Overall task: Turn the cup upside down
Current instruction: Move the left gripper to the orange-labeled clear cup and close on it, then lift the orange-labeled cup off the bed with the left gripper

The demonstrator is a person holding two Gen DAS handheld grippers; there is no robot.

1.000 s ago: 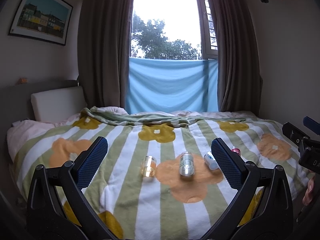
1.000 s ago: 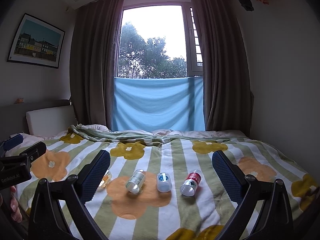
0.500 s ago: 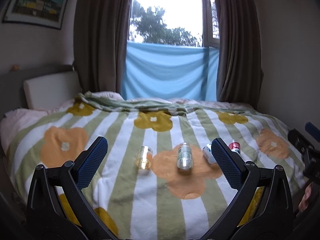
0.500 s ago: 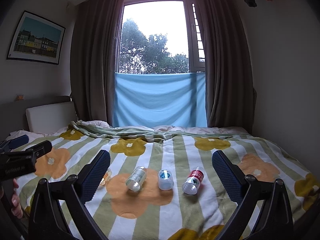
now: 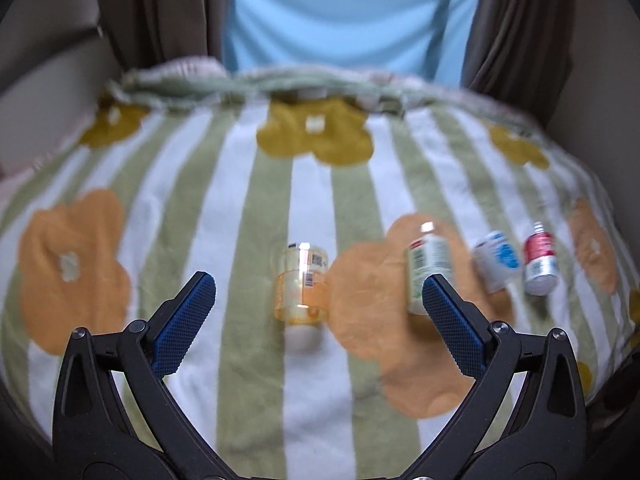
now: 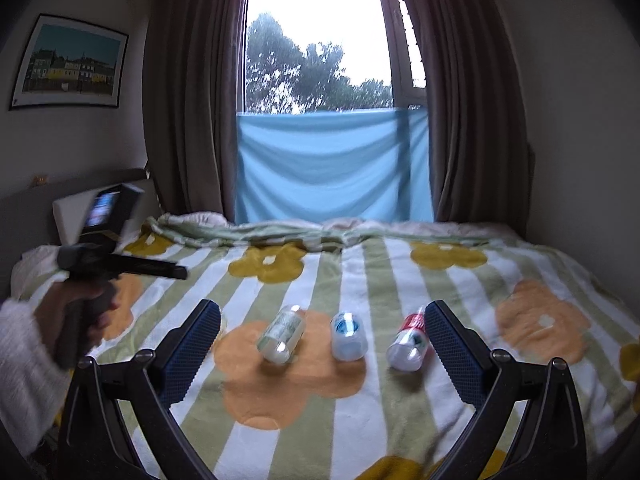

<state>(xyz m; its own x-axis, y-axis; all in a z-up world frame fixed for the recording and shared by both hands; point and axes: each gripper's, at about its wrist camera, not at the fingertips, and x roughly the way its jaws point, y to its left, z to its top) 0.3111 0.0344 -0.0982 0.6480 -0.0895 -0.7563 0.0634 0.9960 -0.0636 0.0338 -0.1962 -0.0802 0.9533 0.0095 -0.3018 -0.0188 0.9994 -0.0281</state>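
The left gripper [image 5: 318, 294] hangs spread wide and empty. The clear yellow cup [image 5: 301, 283] lies on its side on the striped blanket [image 5: 312, 400] at twelve o'clock between the fingers — long axis running away. The right gripper [image 6: 322, 334], also spread, sits farther off.

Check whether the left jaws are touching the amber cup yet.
Apart. The left wrist view shows the left gripper wide open, with bare blanket between each jaw and the amber cup lying ahead.

Both wrist cams toward bed [image 5: 312, 400]
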